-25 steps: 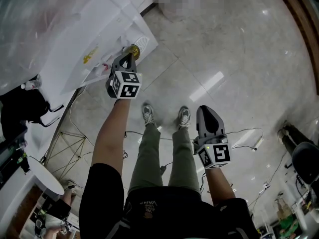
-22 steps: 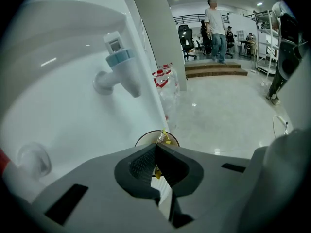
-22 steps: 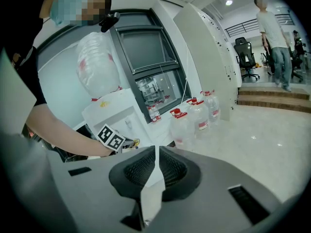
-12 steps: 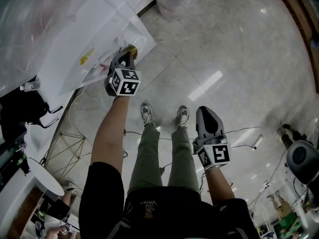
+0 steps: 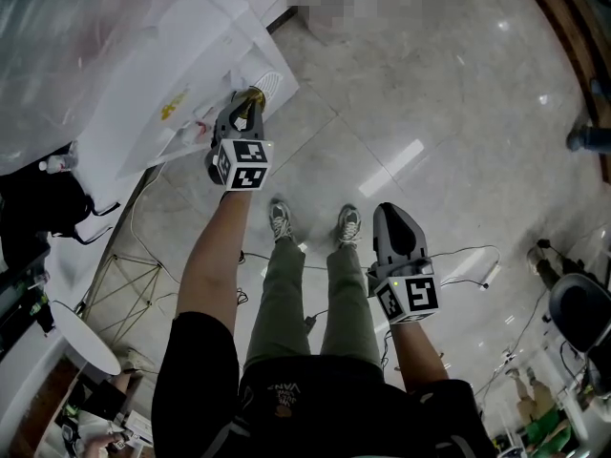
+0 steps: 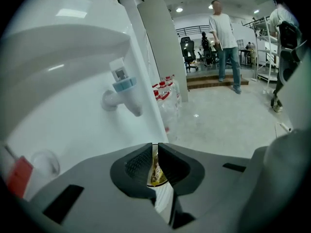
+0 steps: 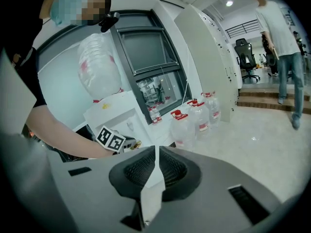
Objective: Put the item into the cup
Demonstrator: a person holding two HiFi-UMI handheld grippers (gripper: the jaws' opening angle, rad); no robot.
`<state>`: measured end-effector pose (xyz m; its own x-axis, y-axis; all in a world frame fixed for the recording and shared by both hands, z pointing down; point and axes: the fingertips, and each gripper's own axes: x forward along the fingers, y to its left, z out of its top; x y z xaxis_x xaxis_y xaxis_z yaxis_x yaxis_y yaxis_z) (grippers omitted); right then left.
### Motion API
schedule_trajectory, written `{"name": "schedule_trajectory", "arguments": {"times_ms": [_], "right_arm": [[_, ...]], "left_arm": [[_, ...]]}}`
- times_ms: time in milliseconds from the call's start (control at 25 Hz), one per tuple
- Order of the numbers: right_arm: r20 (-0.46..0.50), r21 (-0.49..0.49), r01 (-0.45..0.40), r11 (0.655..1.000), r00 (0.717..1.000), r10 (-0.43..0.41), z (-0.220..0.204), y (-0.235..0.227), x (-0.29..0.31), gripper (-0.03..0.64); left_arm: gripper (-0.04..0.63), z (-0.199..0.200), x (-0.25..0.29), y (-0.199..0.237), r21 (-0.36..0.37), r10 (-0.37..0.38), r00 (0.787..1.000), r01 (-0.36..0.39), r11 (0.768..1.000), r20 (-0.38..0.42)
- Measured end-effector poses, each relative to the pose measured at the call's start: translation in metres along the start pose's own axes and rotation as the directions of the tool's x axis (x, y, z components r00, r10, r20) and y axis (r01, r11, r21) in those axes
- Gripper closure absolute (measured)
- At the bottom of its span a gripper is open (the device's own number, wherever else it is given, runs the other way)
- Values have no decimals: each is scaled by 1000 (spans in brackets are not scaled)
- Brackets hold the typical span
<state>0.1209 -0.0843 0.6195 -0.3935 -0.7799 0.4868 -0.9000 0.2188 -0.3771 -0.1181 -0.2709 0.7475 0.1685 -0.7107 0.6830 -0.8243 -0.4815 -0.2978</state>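
My left gripper (image 5: 246, 105) is held up against the front of a white water dispenser (image 5: 181, 60), shut on a small gold and yellow printed thing (image 5: 253, 93) that looks like a paper cup. In the left gripper view its thin wall (image 6: 155, 170) is pinched between the dark pads. The dispenser's tap with a blue lever (image 6: 122, 90) is up and to the left of it. My right gripper (image 5: 395, 216) hangs low over the floor by my right leg, shut with nothing in it (image 7: 156, 165). From the right gripper view, the left gripper's cube (image 7: 111, 139) and the gold thing (image 7: 132, 143) show beside the dispenser.
The dispenser's drip grille (image 5: 271, 79) is right by the left gripper. Several big water bottles (image 7: 193, 123) stand on the tiled floor against the wall. Cables (image 5: 468, 254) trail across the floor. A person (image 6: 224, 35) stands farther off, with office chairs (image 6: 187, 50) behind.
The left gripper wavered a little in front of the dispenser, still shut on the gold thing. The right gripper has hardly moved.
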Motion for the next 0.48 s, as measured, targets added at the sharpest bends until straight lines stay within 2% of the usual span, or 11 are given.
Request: {"name": "schedule_trajectory", "arguments": {"times_ms": [200,320,480], "right_arm": [[7,-13,-9,1000,1000,9,10,10,-6,569],[20,-16,-15,1000,1000,15,19,18,-12,569],[31,-30,-26,999,999,27,32,31,-22,569]], "left_arm": [[574,18,-23,-2,-68,-5,998,9,998,68],[574,32,-47,-6,-129,-8,992,24,991,123],[574,45,-86,-9,-173,-14,982,47,984,186]]}}
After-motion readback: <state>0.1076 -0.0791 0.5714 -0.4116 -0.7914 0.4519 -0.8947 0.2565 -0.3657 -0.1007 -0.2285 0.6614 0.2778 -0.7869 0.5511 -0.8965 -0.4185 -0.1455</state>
